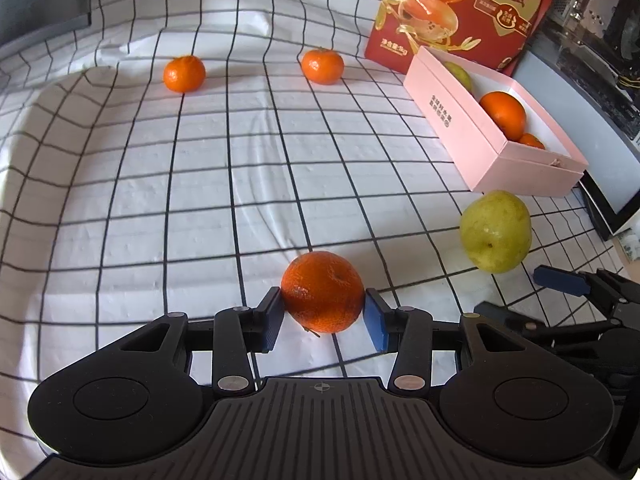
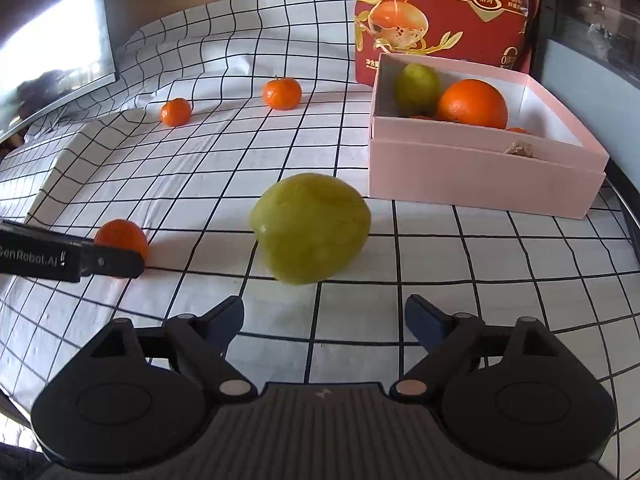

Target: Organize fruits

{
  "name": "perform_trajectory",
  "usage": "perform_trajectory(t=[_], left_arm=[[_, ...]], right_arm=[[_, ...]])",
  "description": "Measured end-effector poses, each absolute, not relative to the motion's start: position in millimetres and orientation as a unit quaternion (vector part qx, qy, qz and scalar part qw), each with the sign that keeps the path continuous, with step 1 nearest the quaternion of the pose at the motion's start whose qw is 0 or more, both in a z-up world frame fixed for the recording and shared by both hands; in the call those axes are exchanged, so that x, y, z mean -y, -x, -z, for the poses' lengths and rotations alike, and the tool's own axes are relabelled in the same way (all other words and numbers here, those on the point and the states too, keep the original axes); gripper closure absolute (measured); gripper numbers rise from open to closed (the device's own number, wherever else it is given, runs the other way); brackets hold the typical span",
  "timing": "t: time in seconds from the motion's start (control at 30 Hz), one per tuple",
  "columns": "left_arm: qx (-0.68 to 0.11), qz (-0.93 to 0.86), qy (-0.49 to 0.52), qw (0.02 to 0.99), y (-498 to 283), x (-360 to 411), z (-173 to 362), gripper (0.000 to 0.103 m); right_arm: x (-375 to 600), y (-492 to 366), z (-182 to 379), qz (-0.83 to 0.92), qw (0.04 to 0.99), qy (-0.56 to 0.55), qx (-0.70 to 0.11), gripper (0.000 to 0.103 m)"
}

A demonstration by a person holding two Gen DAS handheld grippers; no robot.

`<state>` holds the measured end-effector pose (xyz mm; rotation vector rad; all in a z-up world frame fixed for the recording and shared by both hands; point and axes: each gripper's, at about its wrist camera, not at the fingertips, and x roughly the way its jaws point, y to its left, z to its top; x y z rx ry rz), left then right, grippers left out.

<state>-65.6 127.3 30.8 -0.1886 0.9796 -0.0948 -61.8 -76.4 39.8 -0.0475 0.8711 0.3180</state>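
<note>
Checked cloth (image 1: pixel 240 184) covers the whole table, and the pink box (image 1: pixel 476 148) at its far right side is the thing to steer by. From what I can see the job is partway done: the box already holds a green pear (image 2: pixel 417 89), a big orange (image 2: pixel 472 104) and at least one smaller orange one, mostly hidden by the wall.

Four fruits remain outside. Two mandarins (image 1: pixel 184 73) (image 1: pixel 322 66) sit well left of the box, toward the back. A pear (image 2: pixel 310 227) lies just in front of the box's near end. A third mandarin (image 1: pixel 322 292) sits well short of the box, and the left gripper (image 1: pixel 324 316) has both pads touching its sides, clamped on it by the look of it, though it appears to rest on the cloth. The right gripper (image 2: pixel 324 320) hangs spread wide, empty, just short of the pear.

Room is generous: bare cloth runs from the held mandarin toward the box. Its wall must be cleared from above. A red carton (image 1: pixel 460 12) stands tight behind it, and the table edge runs close along its right side.
</note>
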Motion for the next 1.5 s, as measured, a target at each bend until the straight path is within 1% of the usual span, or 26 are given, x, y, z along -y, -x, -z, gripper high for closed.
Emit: perform_trajectory(t=[0.07, 0.1, 0.3, 0.5, 0.53, 0.63, 0.7, 0.87, 1.03, 1.2, 1.5], left_arm=[[-0.467, 0.044, 0.098, 0.878, 67, -128, -31, 0.055], [-0.467, 0.044, 0.099, 0.878, 68, -129, -31, 0.055], [-0.471, 0.048, 0.097, 0.876, 66, -129, -31, 0.055], [-0.471, 0.043, 0.095, 0.876, 66, -127, -32, 0.054], [-0.471, 0.043, 0.091, 0.876, 66, -126, -32, 0.054], [-0.472, 0.039, 0.087, 0.877, 66, -123, -32, 0.054], [-0.476, 0.036, 0.087, 0.874, 64, -123, -32, 0.054], [-0.479, 0.032, 0.105, 0.871, 64, -127, -32, 0.054], [-0.476, 0.03, 0.102, 0.873, 65, -126, -32, 0.054], [-0.475, 0.028, 0.101, 0.874, 65, -125, -32, 0.054], [-0.471, 0.026, 0.101, 0.876, 67, -126, -32, 0.055]], right_arm=[[77, 62, -39, -0.157, 0.889, 0.022, -0.43, 0.001], [76, 63, -39, -0.158, 0.886, 0.025, -0.436, 0.0], [62, 65, -38, -0.149, 0.876, 0.075, -0.452, 0.0], [64, 64, -37, -0.156, 0.875, 0.078, -0.453, 0.0], [64, 64, -37, -0.157, 0.874, 0.078, -0.454, 0.001], [71, 65, -42, -0.156, 0.872, 0.063, -0.459, 0.008], [75, 66, -46, -0.159, 0.871, 0.053, -0.463, 0.008], [81, 72, -64, -0.148, 0.89, 0.06, -0.428, 0.009], [79, 72, -76, -0.157, 0.896, 0.051, -0.413, 0.009], [62, 57, -78, -0.166, 0.898, 0.051, -0.404, 0.009], [53, 4, -67, -0.127, 0.899, -0.004, -0.419, 0.009]])
